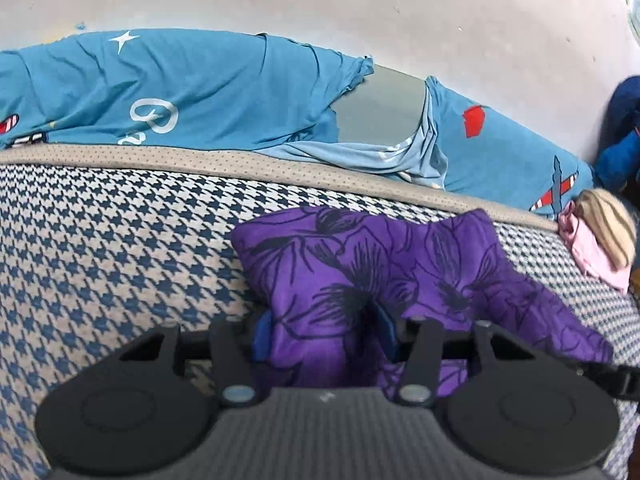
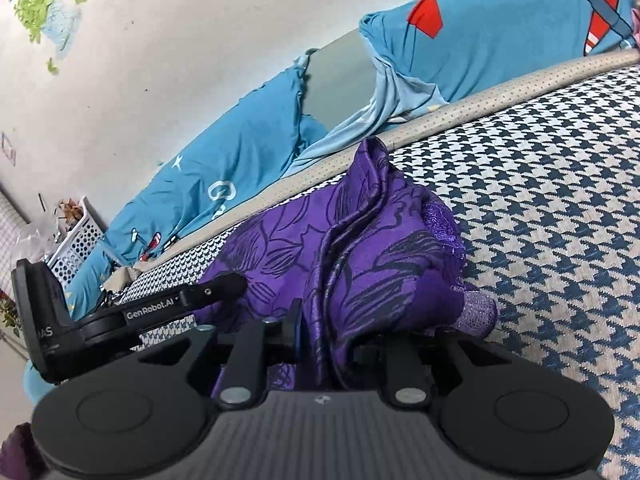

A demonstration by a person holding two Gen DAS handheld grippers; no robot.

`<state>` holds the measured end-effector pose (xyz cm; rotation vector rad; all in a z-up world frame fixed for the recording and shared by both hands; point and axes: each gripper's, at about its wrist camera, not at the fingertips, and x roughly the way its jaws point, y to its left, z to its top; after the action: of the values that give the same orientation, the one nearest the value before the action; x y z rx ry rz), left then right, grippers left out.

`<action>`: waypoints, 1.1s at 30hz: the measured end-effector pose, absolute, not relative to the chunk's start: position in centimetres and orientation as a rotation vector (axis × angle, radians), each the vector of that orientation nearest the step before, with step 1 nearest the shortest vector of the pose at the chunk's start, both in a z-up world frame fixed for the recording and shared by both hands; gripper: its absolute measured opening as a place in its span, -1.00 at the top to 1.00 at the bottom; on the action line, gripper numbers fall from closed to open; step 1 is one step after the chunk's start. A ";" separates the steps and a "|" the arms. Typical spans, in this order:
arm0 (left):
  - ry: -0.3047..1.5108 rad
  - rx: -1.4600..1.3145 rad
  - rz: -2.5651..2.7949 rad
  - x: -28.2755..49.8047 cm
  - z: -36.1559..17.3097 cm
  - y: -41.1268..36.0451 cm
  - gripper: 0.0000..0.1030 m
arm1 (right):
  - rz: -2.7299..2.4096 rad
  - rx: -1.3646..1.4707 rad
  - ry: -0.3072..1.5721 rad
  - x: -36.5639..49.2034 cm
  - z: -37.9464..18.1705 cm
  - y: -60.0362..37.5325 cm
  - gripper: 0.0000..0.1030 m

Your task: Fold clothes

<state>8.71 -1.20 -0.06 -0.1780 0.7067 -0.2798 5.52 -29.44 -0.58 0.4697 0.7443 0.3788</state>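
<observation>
Purple garment (image 1: 360, 280) between hand-held gripper (image 1: 326, 334) pads.

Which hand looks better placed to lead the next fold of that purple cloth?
Probably the left tongs: both pairs pinch the purple cloth, but the left holds a flat, smooth stretch, while the right tongs grip a bunched, creased wad.

houndstooth cover (image 1: 100, 248) open left, doll (image 1: 608, 224) right
</observation>
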 end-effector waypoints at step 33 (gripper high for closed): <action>0.824 -0.357 -0.333 7.8 -2.7 3.2 -0.99 | 0.118 0.632 0.814 8.8 -2.1 -36.8 -0.59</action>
<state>7.81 3.16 -2.67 -0.3567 0.8237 -0.3330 8.78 -36.80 -2.06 0.6323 0.8136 0.1184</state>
